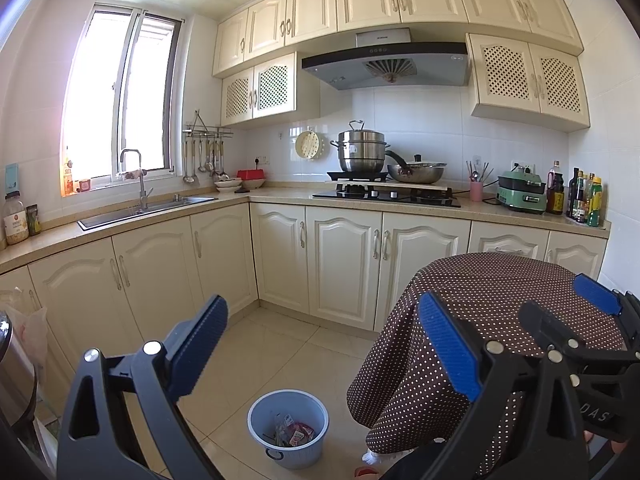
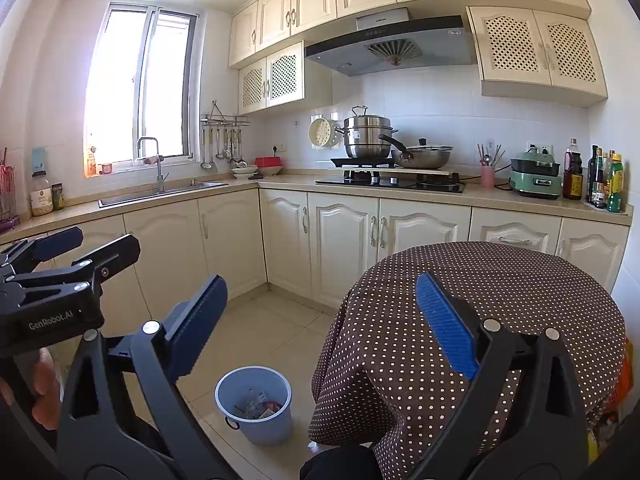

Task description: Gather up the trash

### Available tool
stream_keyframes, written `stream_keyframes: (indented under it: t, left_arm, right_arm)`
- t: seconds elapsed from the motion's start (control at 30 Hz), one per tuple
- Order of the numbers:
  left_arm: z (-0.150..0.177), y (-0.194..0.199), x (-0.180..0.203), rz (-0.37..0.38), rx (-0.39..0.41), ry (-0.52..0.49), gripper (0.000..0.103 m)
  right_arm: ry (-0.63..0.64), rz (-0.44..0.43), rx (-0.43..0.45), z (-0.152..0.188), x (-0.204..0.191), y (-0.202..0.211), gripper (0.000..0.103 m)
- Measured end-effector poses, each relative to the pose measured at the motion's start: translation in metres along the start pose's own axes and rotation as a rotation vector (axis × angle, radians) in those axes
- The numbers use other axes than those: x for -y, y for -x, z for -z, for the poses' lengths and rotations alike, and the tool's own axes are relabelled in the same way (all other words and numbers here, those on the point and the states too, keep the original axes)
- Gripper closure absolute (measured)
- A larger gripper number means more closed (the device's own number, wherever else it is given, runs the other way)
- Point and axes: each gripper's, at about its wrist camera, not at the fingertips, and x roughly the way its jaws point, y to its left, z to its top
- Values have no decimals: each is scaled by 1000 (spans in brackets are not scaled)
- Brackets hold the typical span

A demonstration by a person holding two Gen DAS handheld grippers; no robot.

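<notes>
Ahead of both grippers, beyond the open floor, a run of cream base cabinets [image 1: 344, 264] spans the room under a stone counter [image 2: 440, 196], with wall cupboards and a range hood [image 1: 384, 64] overhead. To the front-left, a bright window [image 2: 136, 92] stands above a steel sink [image 1: 148, 212] and its faucet. Straight ahead on the counter sits a black hob [image 2: 392, 182] carrying a stacked steel steamer pot [image 1: 362, 152] and a lidded wok [image 2: 424, 156]; off to the front-right stand a green electric cooker [image 1: 522, 194] and a cluster of sauce bottles [image 2: 604, 180].

Close in on the right, a round table under a brown polka-dot cloth [image 2: 480, 308] fills the space directly beyond the right finger of each gripper, its drape hanging nearly to the tiles and crowding the path on that side.

The left gripper [image 1: 322, 344] hangs above the floor with its blue-padded fingers spread wide and nothing between them. The right gripper [image 2: 320, 324] is likewise wide open and holding nothing; in its own view the left gripper shows at the left edge.

Below and between the fingers of each gripper, low on the tiled floor just left of the table's drape, stands a light-blue trash bin [image 1: 288, 428], upright, with crumpled wrappers [image 2: 260, 404] lying in its bottom.
</notes>
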Motion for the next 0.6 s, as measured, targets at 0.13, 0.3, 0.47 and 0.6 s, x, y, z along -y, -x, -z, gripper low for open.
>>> stream_keyframes:
  t: [0.13,0.3,0.47,0.6]
  left_arm:
    - [-3,-3,0,0,-2,0,8]
    - [-2,-2,-1,0,-4,1,8]
    - [-1,-2,-2,-1,-10,0,8]
    - [2,-4,-3,-4,-16,1,8]
  right_arm:
    - [1,-2,-5,0,-2,-1,9]
    - [1,-2,-6,-1,-1,-3,9]
    - [4,2,-10,-1,0,-4,9]
    - [-3,8,-17,-1,3,-7,9]
